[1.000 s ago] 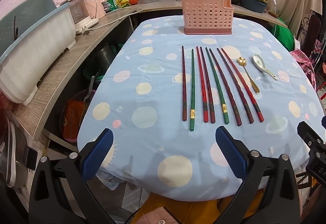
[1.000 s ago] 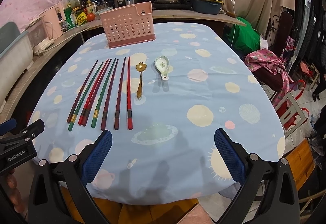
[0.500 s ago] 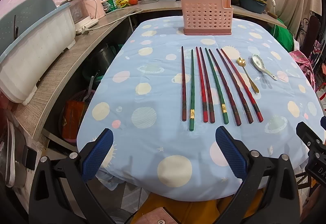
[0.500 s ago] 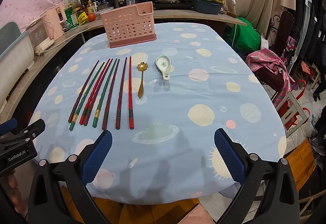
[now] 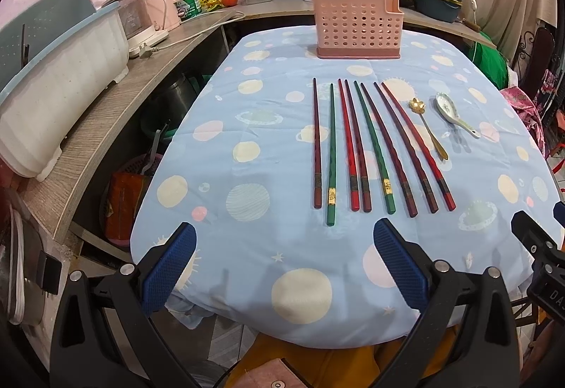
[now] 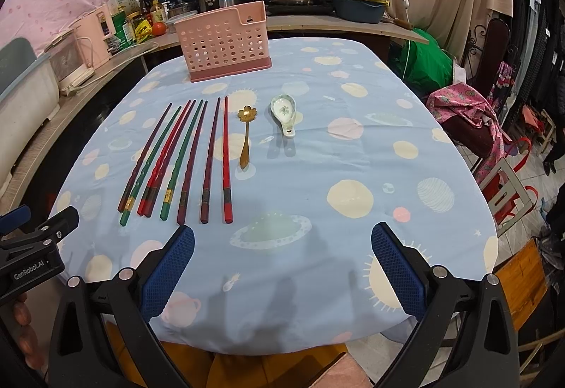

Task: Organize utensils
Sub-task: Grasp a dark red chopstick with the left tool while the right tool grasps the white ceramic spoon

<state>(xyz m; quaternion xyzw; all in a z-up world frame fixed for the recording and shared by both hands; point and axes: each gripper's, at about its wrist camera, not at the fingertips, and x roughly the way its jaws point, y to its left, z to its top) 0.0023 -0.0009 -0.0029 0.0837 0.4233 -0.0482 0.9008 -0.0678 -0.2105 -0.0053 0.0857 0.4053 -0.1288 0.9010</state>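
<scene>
1. We hold both grippers over the near edge of the tabletop (image 6: 317, 197). The left gripper (image 5: 284, 268) and the right gripper (image 6: 282, 269) both stand wide, with nothing between the pads.
2. There is open cloth between the grippers and the utensils. The right half of the tabletop is bare, and its rounded right edge drops off toward a chair (image 6: 494, 45).
3. Eight chopsticks (image 5: 367, 147) lie in a row at centre, red, dark and green, butt ends toward us. Two of them look to be touching, though the fisheye makes that uncertain.
4. The gold spoon (image 6: 245, 133) lies just right of the row, and the ceramic spoon (image 6: 284, 114) lies near it, apart.
5. The pink holder (image 5: 357, 24) stands upright at the far edge, well apart from the row.
6. A counter (image 5: 106, 112) runs close along the left side, carrying a white bin (image 5: 53, 94) and appliances.
7. Against the frames a second ago, we see the utensils unmoved; both grippers have barely drifted.
</scene>
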